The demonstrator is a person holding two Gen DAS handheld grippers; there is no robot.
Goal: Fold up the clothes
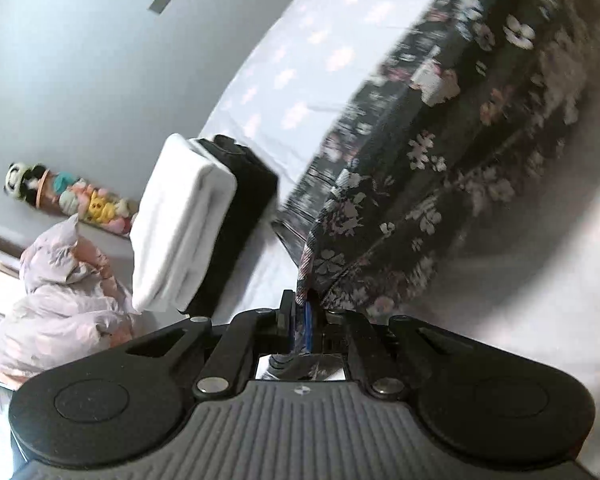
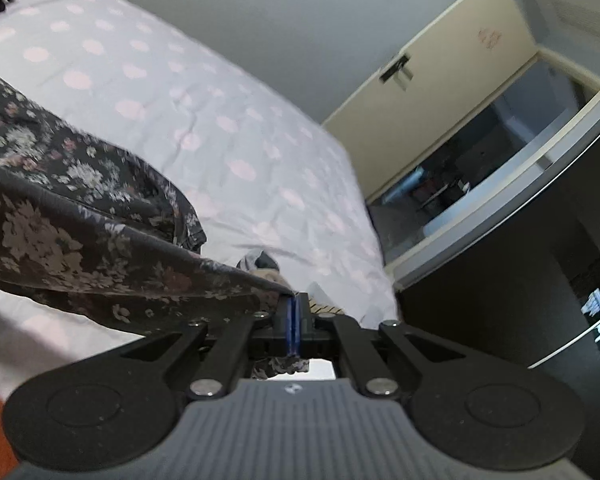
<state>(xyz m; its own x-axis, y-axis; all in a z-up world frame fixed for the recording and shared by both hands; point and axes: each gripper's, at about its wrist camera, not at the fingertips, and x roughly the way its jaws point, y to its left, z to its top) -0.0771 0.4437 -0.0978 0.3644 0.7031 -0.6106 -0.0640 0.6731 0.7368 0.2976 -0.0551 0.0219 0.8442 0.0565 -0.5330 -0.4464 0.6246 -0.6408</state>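
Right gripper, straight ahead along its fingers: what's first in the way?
Past the floral garment clamped in the right gripper, probably the dotted bedsheet just ahead; depth is unclear.

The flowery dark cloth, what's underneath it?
Under the flowery dark cloth lies the bed's pale dotted sheet. Both the left gripper and the right gripper pinch the cloth's edges. Whatever sits beneath its middle is covered.

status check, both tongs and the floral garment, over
Left tongs shut on floral garment. Right tongs shut on it too. Garment lifted over bed. Folded stack beside it.
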